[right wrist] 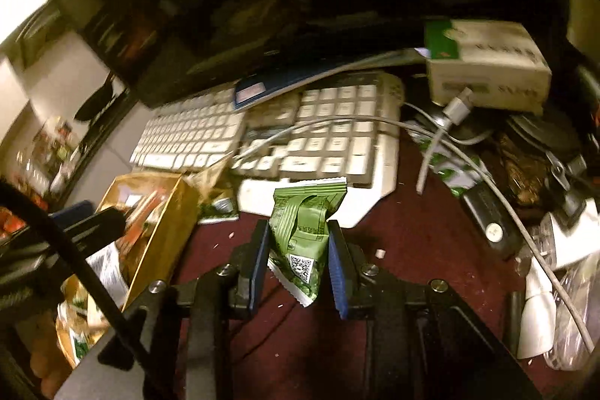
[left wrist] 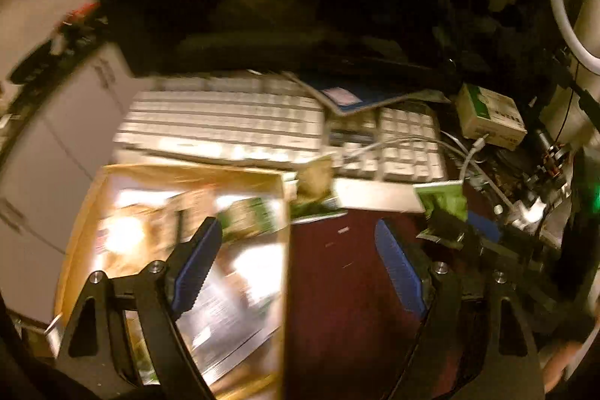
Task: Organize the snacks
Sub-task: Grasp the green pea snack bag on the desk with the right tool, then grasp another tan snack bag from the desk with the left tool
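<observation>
My right gripper (right wrist: 299,231) is shut on a green snack packet (right wrist: 300,235) and holds it above the dark red table, in front of the keyboard; the packet also shows at the right of the left wrist view (left wrist: 444,201). My left gripper (left wrist: 296,231) is open and empty, its left finger over the open gold box (left wrist: 180,175) full of snack packets, its right finger over the table. The gold box is at the left of the right wrist view (right wrist: 168,231). More snack packets (right wrist: 215,197) lie between the box and the keyboard.
A white keyboard (right wrist: 318,137) with a cable across it lies behind. A white and green carton (right wrist: 487,62) stands at the back right. Cables, chargers and clutter (right wrist: 543,231) fill the right side. A white ring light (left wrist: 566,14) stands far right.
</observation>
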Available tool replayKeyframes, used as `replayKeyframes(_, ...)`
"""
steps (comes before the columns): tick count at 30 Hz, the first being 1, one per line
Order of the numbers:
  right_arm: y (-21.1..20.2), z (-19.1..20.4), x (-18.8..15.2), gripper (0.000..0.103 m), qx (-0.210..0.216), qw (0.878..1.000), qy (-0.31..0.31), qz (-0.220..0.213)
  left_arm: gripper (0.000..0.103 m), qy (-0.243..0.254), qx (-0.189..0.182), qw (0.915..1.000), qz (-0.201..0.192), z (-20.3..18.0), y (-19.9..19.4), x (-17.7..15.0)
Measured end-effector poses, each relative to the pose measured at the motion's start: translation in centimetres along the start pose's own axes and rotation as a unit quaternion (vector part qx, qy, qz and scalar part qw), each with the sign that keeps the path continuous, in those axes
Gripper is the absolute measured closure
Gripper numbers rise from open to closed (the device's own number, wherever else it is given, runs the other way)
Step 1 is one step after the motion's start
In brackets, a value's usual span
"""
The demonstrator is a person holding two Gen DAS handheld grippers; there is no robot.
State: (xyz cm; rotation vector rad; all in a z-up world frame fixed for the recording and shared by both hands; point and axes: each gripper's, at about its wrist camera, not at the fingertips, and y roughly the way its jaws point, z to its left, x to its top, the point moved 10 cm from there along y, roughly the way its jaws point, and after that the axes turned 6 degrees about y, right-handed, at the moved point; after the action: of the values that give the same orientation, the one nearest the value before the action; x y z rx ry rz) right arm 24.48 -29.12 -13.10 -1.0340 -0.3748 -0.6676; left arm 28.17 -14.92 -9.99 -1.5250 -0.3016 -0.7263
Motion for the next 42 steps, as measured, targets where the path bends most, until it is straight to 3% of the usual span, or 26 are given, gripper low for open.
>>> replayKeyframes(5, -0.5, -0.8, 0.9, 0.074, 0.002, 0.999, 0.029, -0.016, 0.034, -0.020, -0.021, 0.9986, 0.044, -1.7, 4.2, 3.1)
replayKeyframes(7, -0.7, -0.9, 1.1, 0.074, 0.002, 0.999, 0.031, -0.021, 0.034, -0.015, -0.008, 0.9983, 0.056, -2.1, 5.6, 3.7)
replayKeyframes(10, -0.5, -1.1, 0.9, 0.074, 0.002, 0.999, 0.033, -0.016, 0.047, -0.017, 0.009, 0.9964, 0.083, -2.1, 7.5, 3.4)
replayKeyframes(13, -0.7, -1.1, 0.9, 0.074, 0.002, 0.999, 0.034, -0.018, 0.048, -0.032, 0.017, 0.9932, 0.111, -1.8, 9.3, 2.6)
replayKeyframes(16, -0.7, -1.1, 1.0, 0.073, 0.002, 0.999, 0.034, -0.020, 0.050, -0.028, 0.047, 0.9932, 0.103, -1.7, 9.6, 2.8)
replayKeyframes(20, -0.7, -1.2, 1.0, 0.073, 0.002, 0.999, 0.036, -0.020, 0.067, -0.001, 0.063, 0.9934, 0.096, -2.5, 8.9, 2.5)
replayKeyframes(28, -0.8, -1.0, 0.9, 0.073, 0.001, 0.999, 0.030, -0.021, 0.066, 0.009, 0.086, 0.9913, 0.099, -1.9, 8.9, 1.5)
replayKeyframes(30, -0.7, -1.1, 0.9, 0.073, 0.001, 0.999, 0.032, -0.021, 0.077, 0.017, 0.102, 0.9899, 0.096, -1.9, 8.8, 1.4)
replayKeyframes(33, -0.8, -1.1, 0.9, 0.073, 0.002, 0.999, 0.033, -0.022, 0.086, 0.033, 0.099, 0.9902, 0.093, -2.3, 8.4, 1.1)
replayKeyframes(34, -0.8, -1.1, 0.9, 0.073, 0.002, 0.999, 0.033, -0.022, 0.102, 0.042, 0.094, 0.9904, 0.092, -2.6, 8.1, 0.8)
replayKeyframes(37, -0.9, -1.0, 1.0, 0.073, 0.002, 0.999, 0.032, -0.026, 0.103, 0.064, 0.051, 0.9908, 0.107, -4.3, 6.5, -1.3)
replayKeyframes(42, -1.0, -1.0, 1.0, 0.073, 0.001, 0.999, 0.035, -0.028, 0.102, 0.084, 0.034, 0.9914, 0.095, -4.8, 4.7, -2.9)
